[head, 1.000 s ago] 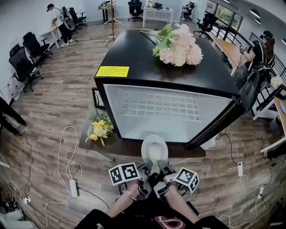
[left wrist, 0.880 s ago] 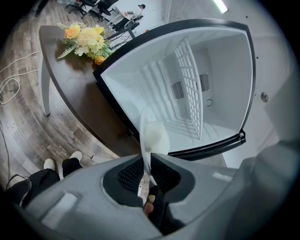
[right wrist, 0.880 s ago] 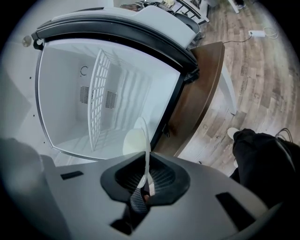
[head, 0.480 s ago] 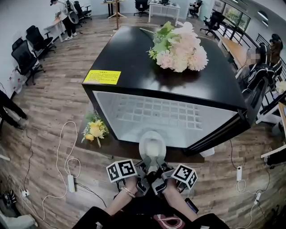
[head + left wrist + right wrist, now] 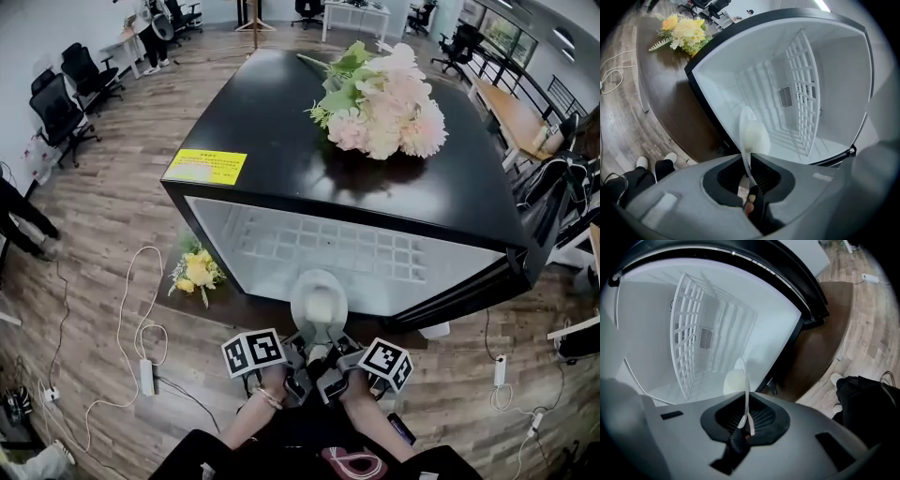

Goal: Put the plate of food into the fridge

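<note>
A small white plate point(image 5: 317, 302) with a pale lump of food is held level just in front of the open black fridge point(image 5: 281, 159). My left gripper point(image 5: 302, 359) and right gripper point(image 5: 334, 361) sit side by side, each shut on the plate's near rim. In the left gripper view the plate point(image 5: 751, 136) shows edge-on, and the left gripper point(image 5: 749, 180) pinches its rim. The right gripper view has the plate point(image 5: 739, 377) edge-on too, clamped in the right gripper point(image 5: 746, 420). Behind it lies the white fridge interior point(image 5: 834, 108) with a wire shelf point(image 5: 804, 93).
The fridge door point(image 5: 478, 286) hangs open at the right. Pink flowers point(image 5: 384, 98) lie on the fridge top. Yellow flowers point(image 5: 199, 272) rest on the low brown table point(image 5: 244, 305) under the fridge. Cables and a power strip point(image 5: 147, 377) run over the wooden floor at the left.
The view has closed in on the fridge, which now looms larger. Both grippers and the plate have moved slightly forward toward the opening, still gripping the rim.
</note>
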A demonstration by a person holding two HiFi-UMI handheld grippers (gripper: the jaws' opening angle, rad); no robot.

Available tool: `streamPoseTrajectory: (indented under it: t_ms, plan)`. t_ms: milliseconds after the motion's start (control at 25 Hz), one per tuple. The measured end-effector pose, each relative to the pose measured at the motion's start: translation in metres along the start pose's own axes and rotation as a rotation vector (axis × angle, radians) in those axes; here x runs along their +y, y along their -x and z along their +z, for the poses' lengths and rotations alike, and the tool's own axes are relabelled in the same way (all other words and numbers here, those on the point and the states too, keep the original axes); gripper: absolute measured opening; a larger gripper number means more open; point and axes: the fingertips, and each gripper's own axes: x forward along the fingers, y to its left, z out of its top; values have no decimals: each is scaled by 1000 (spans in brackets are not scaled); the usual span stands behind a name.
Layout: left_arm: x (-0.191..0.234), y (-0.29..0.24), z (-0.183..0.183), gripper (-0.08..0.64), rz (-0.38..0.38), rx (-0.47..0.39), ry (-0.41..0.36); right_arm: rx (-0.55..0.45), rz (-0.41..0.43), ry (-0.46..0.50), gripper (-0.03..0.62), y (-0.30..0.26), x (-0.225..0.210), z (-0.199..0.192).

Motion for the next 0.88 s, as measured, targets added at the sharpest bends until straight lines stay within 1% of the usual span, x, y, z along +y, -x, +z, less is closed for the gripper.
streamPoseTrajectory:
  t_ms: [160,320,520,880]
  plan:
    - [2,-5,4,44,14,-1,-5,7,-5,0,32,-7,-2,4]
    - [2,-10,9,44,28,4,-39,11,-10,0,31,-12,-3,7]
    - [3,-15,14,44,42,5,-34,20,-16,15,32,-19,-3,11]
    - [5,-25,21,44,48,7,-31,28,-28,12,31,-28,-5,19]
